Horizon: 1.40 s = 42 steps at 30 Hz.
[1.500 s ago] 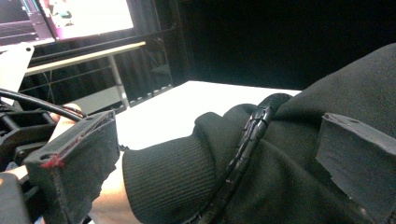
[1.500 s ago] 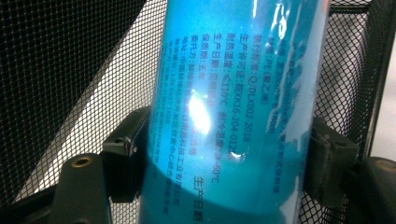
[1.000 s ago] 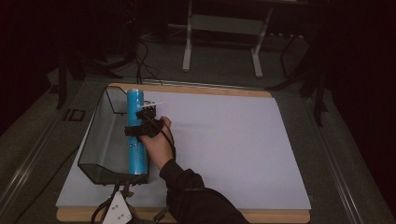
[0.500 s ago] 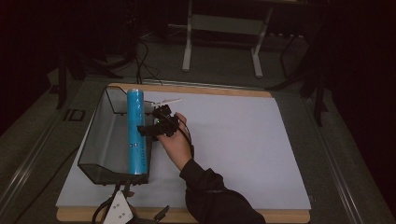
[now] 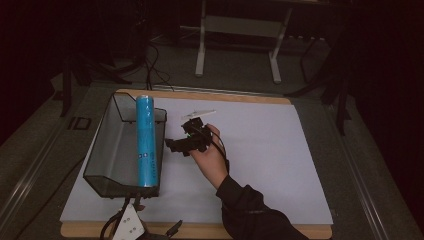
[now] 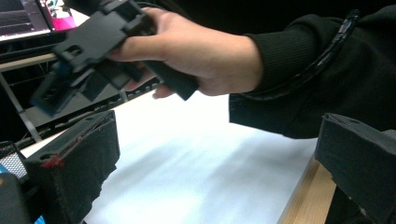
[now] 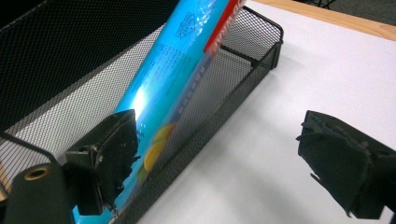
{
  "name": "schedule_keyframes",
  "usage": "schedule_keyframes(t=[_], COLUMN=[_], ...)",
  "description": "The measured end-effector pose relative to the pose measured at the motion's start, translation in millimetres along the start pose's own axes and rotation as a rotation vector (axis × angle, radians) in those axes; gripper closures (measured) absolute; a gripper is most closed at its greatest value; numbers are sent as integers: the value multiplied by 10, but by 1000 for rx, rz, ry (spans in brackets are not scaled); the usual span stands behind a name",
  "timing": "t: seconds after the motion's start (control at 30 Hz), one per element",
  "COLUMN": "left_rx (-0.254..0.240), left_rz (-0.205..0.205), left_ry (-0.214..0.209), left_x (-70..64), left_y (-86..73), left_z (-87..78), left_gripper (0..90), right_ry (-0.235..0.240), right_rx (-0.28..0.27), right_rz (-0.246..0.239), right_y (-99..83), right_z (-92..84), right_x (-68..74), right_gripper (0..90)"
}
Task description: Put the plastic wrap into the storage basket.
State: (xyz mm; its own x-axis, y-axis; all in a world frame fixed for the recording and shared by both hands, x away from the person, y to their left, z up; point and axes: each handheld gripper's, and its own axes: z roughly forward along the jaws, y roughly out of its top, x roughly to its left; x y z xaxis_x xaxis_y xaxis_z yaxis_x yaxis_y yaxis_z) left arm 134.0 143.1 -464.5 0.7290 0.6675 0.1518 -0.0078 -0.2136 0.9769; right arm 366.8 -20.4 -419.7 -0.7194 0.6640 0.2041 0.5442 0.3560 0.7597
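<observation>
High view puts our blue tube left of centre in the frame, lying lengthwise in the black mesh tray along its right wall. Just right of the tray, our right gripper hovers over the white sheet, held in our right hand. Its jaws have just been opening and stand wide apart with nothing between them. At the bottom edge our left gripper lies near the tray's front; its own view shows the jaws spread and empty.
</observation>
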Motion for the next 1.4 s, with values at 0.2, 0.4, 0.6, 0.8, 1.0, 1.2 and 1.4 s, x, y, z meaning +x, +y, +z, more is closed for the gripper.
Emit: schedule_keyframes(t=[0.2,0.4,0.6,0.8,1.0,1.2,1.4], left_rx=[2,5,4,8,9,9,15], left_rz=[1,-1,3,6,5,8,13], left_ry=[-4,-5,-4,-4,-5,-7,-17], left_x=[-7,-5,-14,-19,-22,-25,-37], left_y=[-2,-3,-2,-2,-3,-4,-4], left_z=[7,14,15,19,23,24,32], left_gripper=[8,8,8,8,8,8,8], right_ry=[-3,2,8,0,8,22,9], right_rx=[-19,-30,-29,-30,-24,-28,-23], right_rz=[-20,-27,-38,-47,-50,-35,-58], right_y=[-122,-258,-380,-512,-661,-813,-980], right_z=[-173,-335,-480,-619,-715,-821,-913], right_x=[-67,-143,-214,-271,-319,-374,-418], right_gripper=[120,121,130,129,124,123,123])
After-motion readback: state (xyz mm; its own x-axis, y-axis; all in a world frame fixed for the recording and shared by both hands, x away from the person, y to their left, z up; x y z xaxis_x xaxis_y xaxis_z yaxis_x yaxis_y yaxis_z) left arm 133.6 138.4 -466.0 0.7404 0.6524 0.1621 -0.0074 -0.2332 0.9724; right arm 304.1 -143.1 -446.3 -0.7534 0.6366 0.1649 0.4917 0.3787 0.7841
